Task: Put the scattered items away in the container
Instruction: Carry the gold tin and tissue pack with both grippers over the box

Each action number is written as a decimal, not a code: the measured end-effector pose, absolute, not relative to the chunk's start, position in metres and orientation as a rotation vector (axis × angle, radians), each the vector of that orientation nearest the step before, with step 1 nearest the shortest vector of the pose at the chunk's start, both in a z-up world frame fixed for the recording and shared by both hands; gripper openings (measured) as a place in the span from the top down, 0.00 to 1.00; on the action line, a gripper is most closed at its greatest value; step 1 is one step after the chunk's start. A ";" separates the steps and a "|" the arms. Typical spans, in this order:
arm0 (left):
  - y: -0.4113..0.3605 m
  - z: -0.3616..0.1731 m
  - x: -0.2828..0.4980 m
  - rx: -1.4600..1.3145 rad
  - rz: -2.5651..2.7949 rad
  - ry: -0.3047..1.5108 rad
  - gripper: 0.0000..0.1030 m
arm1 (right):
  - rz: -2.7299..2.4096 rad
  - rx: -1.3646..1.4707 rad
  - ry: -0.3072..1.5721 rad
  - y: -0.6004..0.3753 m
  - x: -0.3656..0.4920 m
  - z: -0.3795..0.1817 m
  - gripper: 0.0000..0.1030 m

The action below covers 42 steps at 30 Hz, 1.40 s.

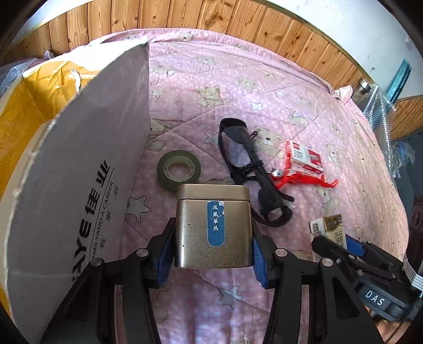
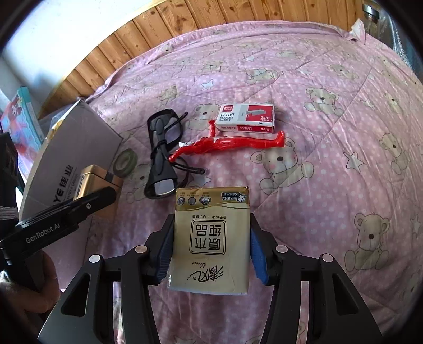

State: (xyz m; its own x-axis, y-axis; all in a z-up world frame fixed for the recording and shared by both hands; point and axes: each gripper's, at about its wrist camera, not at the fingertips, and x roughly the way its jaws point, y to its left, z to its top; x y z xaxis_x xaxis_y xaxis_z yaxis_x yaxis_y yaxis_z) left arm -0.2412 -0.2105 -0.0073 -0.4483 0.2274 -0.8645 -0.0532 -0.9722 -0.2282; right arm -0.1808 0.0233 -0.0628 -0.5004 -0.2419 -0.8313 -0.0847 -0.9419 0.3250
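Note:
My left gripper (image 1: 212, 246) is shut on a gold tin (image 1: 211, 211) with a blue label, low over the pink quilt beside the cardboard box (image 1: 92, 172). The box's grey flap stands up on the left, and its yellow-lined inside (image 1: 26, 105) lies behind. In the right wrist view my right gripper (image 2: 210, 246) is shut on a gold tissue pack (image 2: 211, 238). Ahead on the quilt lie black glasses (image 2: 158, 148), a green tape roll (image 2: 133, 158), a red plastic tool (image 2: 227, 143) and a staples box (image 2: 246, 117). The tin (image 2: 92, 174) shows at left behind a left finger (image 2: 79, 206).
The pink bear-print quilt (image 2: 330, 158) covers the whole work surface, with a wood-panel wall (image 2: 211, 16) behind. Bubble wrap (image 1: 380, 113) sits off its right edge. A colourful book (image 2: 21, 119) lies left of the box. A person's hand (image 2: 34, 280) holds the left gripper.

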 end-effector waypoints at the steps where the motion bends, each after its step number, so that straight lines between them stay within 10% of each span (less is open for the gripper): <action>1: -0.210 -0.004 -0.237 -1.539 2.529 -0.255 0.50 | -2.589 1.515 -0.504 0.021 -0.178 -0.062 0.49; 42: -0.228 0.061 -0.106 -1.277 2.559 -0.312 0.50 | -2.624 1.337 -0.346 -0.048 -0.076 -0.002 0.48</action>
